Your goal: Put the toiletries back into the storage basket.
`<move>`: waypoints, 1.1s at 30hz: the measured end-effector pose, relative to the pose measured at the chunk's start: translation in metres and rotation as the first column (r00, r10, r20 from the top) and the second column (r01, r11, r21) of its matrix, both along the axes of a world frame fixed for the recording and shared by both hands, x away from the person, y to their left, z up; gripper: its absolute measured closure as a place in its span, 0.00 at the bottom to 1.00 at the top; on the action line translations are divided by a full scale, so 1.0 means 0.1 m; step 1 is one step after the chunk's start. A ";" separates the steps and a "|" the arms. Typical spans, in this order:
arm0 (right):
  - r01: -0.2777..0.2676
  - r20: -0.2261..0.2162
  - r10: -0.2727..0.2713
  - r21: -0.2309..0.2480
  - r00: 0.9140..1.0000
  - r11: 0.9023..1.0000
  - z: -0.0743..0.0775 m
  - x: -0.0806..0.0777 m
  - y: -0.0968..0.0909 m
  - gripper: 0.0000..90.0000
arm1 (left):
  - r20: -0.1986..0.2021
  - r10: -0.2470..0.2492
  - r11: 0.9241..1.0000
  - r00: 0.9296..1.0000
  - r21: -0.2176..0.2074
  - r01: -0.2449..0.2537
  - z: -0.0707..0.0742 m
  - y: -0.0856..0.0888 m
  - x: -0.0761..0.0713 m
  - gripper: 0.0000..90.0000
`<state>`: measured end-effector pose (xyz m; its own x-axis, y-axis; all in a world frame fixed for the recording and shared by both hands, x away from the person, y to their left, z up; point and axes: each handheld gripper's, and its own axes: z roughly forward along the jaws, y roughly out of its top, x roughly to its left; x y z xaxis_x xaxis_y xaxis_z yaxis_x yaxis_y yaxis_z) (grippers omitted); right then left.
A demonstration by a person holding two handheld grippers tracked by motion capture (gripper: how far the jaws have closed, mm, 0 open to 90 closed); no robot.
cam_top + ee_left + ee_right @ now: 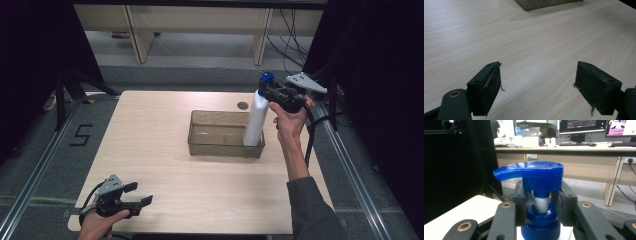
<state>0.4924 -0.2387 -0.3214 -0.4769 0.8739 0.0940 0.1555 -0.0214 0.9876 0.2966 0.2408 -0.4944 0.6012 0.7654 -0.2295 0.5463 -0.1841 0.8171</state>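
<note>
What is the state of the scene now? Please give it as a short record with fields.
held thing: white pump bottle with blue pump head
right gripper: jaws shut on the bottle's neck, below the pump head
bottle position: upright, its base inside the bin at the right end
bin: clear, rectangular, at the middle of the table; besides the bottle, nothing seen in it
left gripper: jaws open, nothing between them, low at the near left corner
table: light wood
</note>
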 end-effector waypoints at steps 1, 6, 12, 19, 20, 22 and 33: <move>0.006 -0.001 -0.006 -0.007 1.000 1.000 -0.01 0.00 -0.01 0.74 | 0.000 0.003 1.000 1.000 -0.002 -0.003 0.00 0.00 0.00 0.23; 0.000 -0.009 0.000 -0.006 1.000 1.000 -0.07 0.01 -0.01 0.73 | 0.001 0.001 1.000 1.000 -0.004 -0.001 0.00 0.01 0.00 0.23; 0.003 -0.031 -0.003 0.001 1.000 1.000 -0.17 0.00 -0.01 0.73 | 0.003 0.003 1.000 1.000 -0.004 -0.003 0.00 0.01 0.00 0.23; 0.001 -0.046 -0.001 -0.009 0.999 1.000 -0.29 0.01 -0.01 0.73 | 0.004 0.006 1.000 1.000 -0.005 -0.006 0.00 0.01 0.00 0.23; -0.005 -0.033 0.004 -0.025 0.999 1.000 -0.29 0.00 -0.01 0.73 | 0.003 0.008 1.000 1.000 -0.005 -0.008 0.00 0.01 0.00 0.23; -0.011 -0.026 0.010 -0.019 1.000 1.000 -0.29 -0.02 0.01 0.73 | 0.004 0.009 1.000 1.000 -0.006 -0.009 0.00 0.01 0.00 0.23; -0.034 -0.017 0.033 -0.040 0.999 0.999 -0.31 -0.10 0.04 0.72 | 0.008 -0.003 1.000 1.000 0.008 0.003 0.02 0.02 -0.02 0.23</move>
